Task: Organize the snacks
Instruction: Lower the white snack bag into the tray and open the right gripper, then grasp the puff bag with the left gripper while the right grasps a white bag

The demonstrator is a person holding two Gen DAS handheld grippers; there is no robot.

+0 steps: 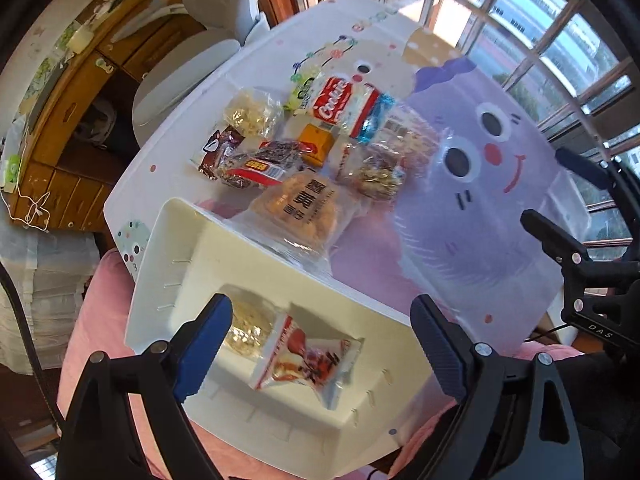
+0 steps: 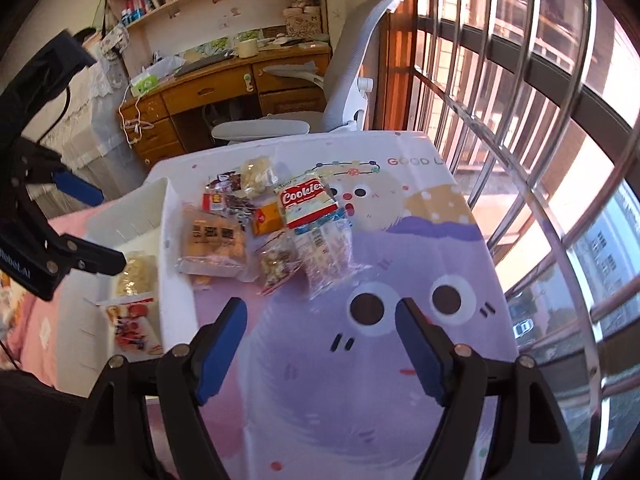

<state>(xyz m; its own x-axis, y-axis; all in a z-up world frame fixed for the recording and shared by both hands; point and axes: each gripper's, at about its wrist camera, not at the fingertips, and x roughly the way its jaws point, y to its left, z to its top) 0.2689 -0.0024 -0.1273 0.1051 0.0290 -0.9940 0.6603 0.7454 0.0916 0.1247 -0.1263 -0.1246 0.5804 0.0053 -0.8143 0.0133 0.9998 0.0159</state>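
A white bin point(image 1: 176, 240) stands at the table's near left edge and holds a red-and-white snack packet point(image 1: 308, 356) and a clear bag of pale puffs point(image 1: 248, 320). My left gripper point(image 1: 320, 344) hangs open and empty just above the bin. Several snacks lie in a pile beyond it: a cracker pack point(image 1: 298, 210), a red Cookies pack point(image 1: 334, 102), an orange box point(image 1: 316, 144). My right gripper point(image 2: 320, 340) is open and empty over the purple cat print, short of the pile point(image 2: 264, 220). The bin also shows in the right wrist view point(image 2: 132, 216).
The table carries a cartoon cloth point(image 2: 360, 400). A grey office chair point(image 2: 344, 92) and a wooden desk point(image 2: 208, 88) stand behind it. Barred windows point(image 2: 520, 120) run along the right. Pink bedding point(image 1: 96, 320) lies beside the bin.
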